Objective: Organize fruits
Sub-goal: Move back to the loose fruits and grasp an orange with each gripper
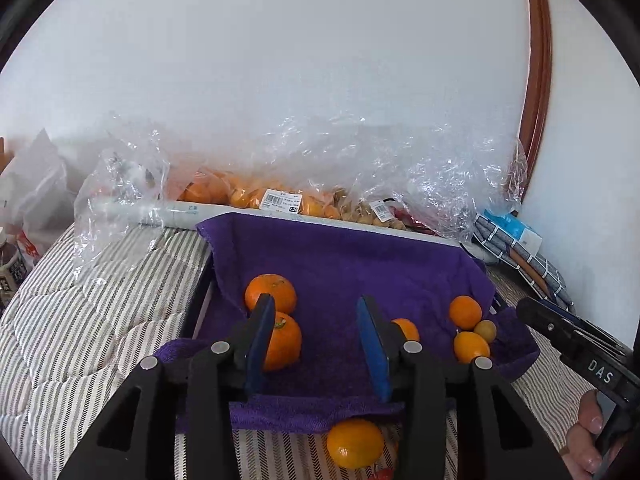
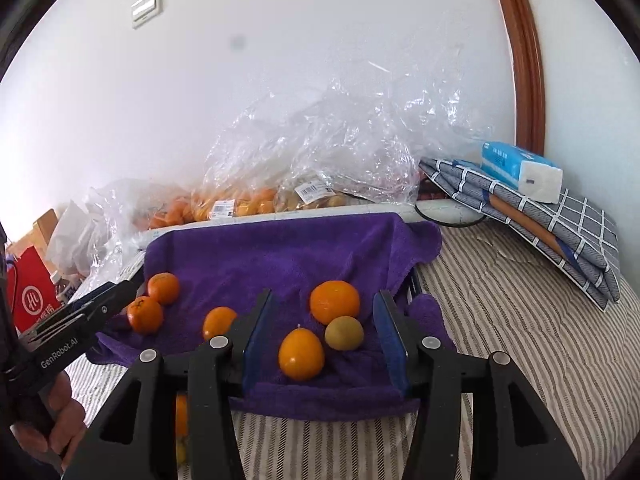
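Note:
A purple towel lines a tray on the striped bed. Two mandarins lie at its left, one small orange in the middle, and an orange, an oval orange fruit and a green-yellow fruit at its right. My left gripper is open and empty over the towel's front. My right gripper is open, its jaws either side of the oval fruit and the green-yellow fruit, touching neither. Another orange lies on the bed in front of the towel.
Clear plastic bags of oranges and brownish fruits lie behind the tray against the wall. Folded checked cloth with a tissue pack sits at the right. A red bag stands at the left.

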Demonstrator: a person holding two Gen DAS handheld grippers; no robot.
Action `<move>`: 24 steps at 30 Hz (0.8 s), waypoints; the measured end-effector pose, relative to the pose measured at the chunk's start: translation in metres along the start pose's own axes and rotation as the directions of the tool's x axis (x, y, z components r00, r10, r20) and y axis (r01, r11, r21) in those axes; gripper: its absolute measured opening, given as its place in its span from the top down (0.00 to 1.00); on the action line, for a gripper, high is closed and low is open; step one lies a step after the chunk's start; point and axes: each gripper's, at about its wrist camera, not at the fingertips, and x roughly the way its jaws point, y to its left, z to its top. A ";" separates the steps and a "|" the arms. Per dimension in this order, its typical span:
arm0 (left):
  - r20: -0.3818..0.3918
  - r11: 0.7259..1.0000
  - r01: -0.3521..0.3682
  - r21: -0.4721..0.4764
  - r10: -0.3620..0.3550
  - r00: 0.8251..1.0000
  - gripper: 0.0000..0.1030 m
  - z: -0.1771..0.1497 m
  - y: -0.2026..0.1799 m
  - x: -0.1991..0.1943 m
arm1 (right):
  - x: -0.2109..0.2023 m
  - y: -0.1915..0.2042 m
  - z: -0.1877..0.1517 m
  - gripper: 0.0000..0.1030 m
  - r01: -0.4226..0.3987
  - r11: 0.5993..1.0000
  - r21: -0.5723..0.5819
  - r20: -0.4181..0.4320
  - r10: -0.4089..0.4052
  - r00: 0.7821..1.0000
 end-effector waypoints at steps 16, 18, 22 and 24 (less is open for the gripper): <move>-0.033 0.995 -0.098 -0.032 0.097 0.995 0.58 -0.022 0.049 -0.051 | -0.030 0.044 -0.040 0.53 -0.088 0.996 0.008 -0.146 0.088 0.985; -0.048 0.994 -0.101 -0.051 0.098 0.994 0.58 -0.023 0.057 -0.054 | -0.028 0.051 -0.047 0.56 -0.116 0.993 0.019 -0.171 0.117 0.978; -0.056 0.992 -0.102 -0.074 0.098 0.994 0.56 -0.025 0.066 -0.056 | -0.017 0.069 -0.055 0.62 -0.143 0.990 0.001 -0.201 0.140 0.969; -0.078 0.992 -0.106 -0.073 0.101 0.992 0.56 -0.025 0.066 -0.052 | -0.011 0.073 -0.056 0.62 -0.150 0.989 0.014 -0.207 0.150 0.967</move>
